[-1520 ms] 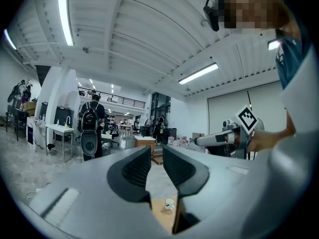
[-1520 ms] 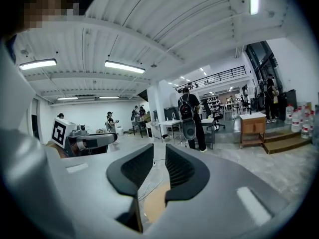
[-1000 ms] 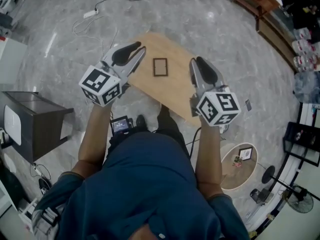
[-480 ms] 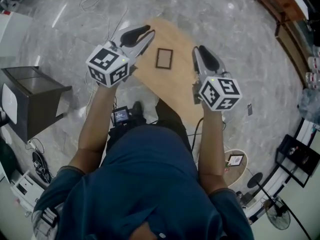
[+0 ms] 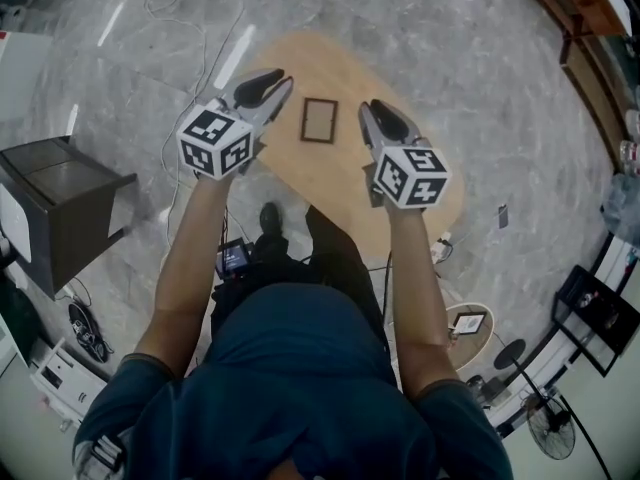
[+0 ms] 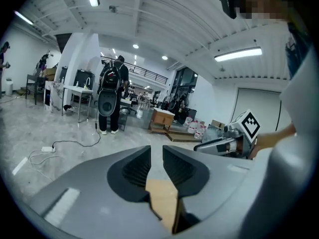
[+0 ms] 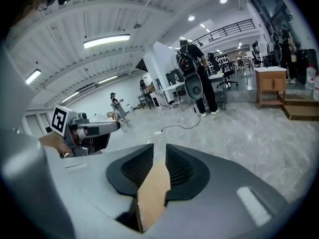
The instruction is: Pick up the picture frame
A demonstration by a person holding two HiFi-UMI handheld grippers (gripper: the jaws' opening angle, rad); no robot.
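Approach to frame: both grippers held over the tabletop, nothing grasped.

The picture frame [image 5: 319,120] lay flat near the middle of the wooden tabletop [image 5: 352,68]. It sat between the left gripper [image 5: 281,78] and the right gripper [image 5: 370,114], apart from both. Each pair of jaws was drawn in to a thin slit with only tabletop showing through; neither held anything. Judgement: a frame lying flat offers little to bite from above, so one pair of jaws would have to spread, come down low and take a single rail. Bare wood lay all round the frame. The near edge was close to the person's legs, and a dark cabinet [image 5: 60,193] stood well apart to the left.
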